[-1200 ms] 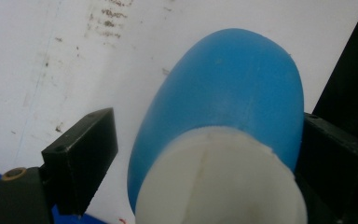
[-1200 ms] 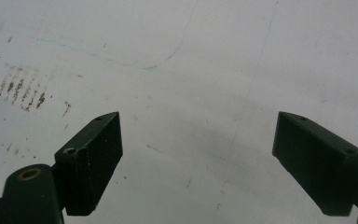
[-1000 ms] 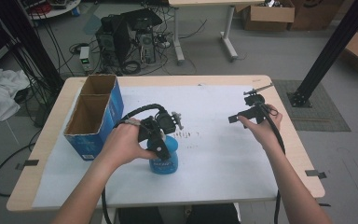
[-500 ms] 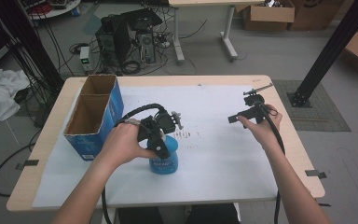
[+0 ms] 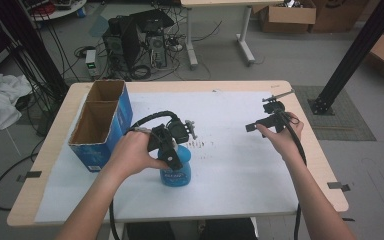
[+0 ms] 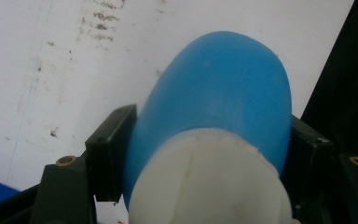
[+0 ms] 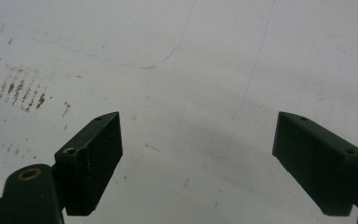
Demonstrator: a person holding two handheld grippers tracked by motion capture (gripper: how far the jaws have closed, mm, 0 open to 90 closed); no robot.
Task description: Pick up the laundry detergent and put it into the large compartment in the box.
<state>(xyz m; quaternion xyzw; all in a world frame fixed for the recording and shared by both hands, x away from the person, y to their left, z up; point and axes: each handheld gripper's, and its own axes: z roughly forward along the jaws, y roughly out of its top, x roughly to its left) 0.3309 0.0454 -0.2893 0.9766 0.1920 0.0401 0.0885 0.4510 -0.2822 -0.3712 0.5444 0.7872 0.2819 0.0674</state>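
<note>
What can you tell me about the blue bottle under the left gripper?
The blue bottle looks like smooth plastic, with a rounded body, a white cap and a printed label. It stands upright on the white table cover, right of the cardboard box. The left gripper has just been closing; its jaws flank the bottle's shoulder, pressing both sides.

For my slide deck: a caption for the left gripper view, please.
Left gripper, jaws just closing, clamps the blue bottle near its white cap.

Wooden table [image 5: 55, 165], white sheet [image 5: 230, 165] (speckled with brown marks), blue bottle [image 5: 176, 172], open cardboard box [image 5: 100, 125]
</note>
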